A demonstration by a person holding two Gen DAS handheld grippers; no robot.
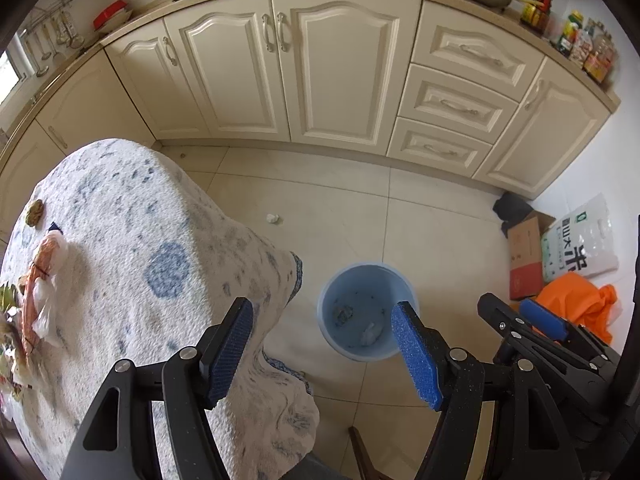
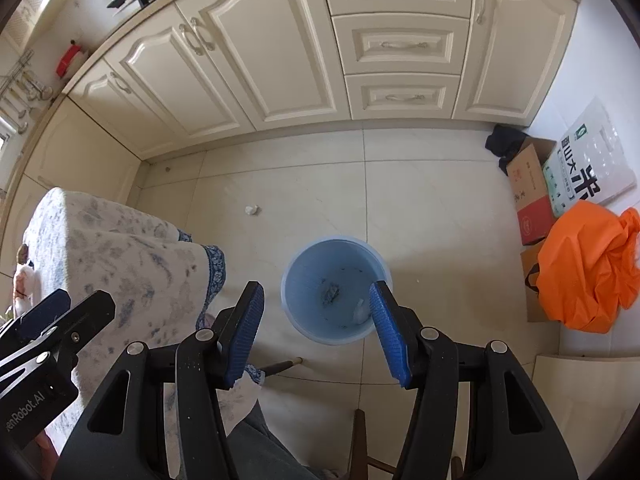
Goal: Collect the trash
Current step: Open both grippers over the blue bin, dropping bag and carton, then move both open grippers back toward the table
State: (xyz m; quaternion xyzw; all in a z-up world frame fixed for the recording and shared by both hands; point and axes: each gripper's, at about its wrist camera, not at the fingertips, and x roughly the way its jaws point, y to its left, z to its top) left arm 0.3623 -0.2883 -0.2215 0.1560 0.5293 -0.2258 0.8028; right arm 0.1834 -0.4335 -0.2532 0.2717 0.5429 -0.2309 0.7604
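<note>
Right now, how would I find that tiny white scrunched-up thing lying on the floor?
Start at the long row of cream cabinets and look down to the pale tiled floor in front of them. Between the cabinets and the blue bin, just off the cloth-covered table, lies a small white crumpled wad. It is the only loose scrap on the open tiles; the other bits already sit inside the bin.

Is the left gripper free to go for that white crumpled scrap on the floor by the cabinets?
Probably yes: the left gripper is open and empty, and bare tile surrounds the white scrap. The draped table beside it only needs skirting.
</note>
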